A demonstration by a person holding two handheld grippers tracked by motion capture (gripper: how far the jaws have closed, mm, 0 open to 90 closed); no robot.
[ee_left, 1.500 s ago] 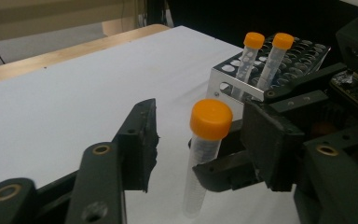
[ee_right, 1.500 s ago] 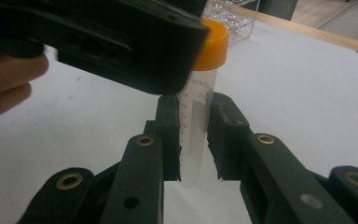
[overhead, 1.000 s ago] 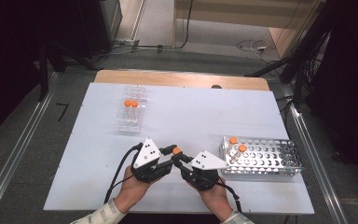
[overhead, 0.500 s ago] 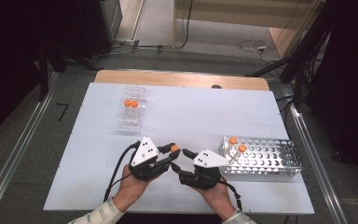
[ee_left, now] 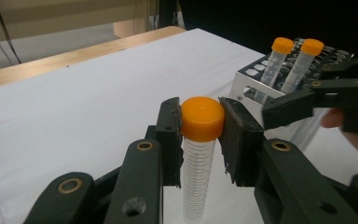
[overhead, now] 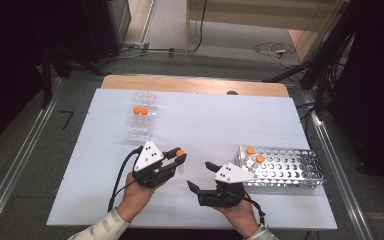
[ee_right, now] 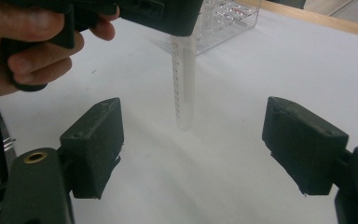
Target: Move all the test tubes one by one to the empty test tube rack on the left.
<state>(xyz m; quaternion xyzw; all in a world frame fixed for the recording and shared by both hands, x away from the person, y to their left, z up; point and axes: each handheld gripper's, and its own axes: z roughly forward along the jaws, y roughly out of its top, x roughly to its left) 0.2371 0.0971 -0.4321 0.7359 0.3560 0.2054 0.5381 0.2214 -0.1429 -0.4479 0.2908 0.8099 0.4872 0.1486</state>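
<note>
Tube [ee_left: 199, 158] with an orange cap [ee_left: 202, 118] hangs upright in the left gripper [overhead: 172, 159], whose jaws are clamped on the cap; its tip sits just above the counter [overhead: 205, 120], left of the metal rack [overhead: 300, 182]. The right gripper [overhead: 201, 176] lies between tube and rack, its jaws having just been opening and now wide, with nothing pressed between them; in the right gripper view the tube stands beyond the gap.

This looks like a handover, or a carry toward the rack. To do it well, I would keep the tube vertical, hold the cap grip firm, and bring it across level so its tip clears the rack's rim, then line it over a free hole beside the two capped tubes [overhead: 254, 154] before lowering.

Writing: only fine graduation lines run down the tube; no digits, brand or label can be read.
</note>
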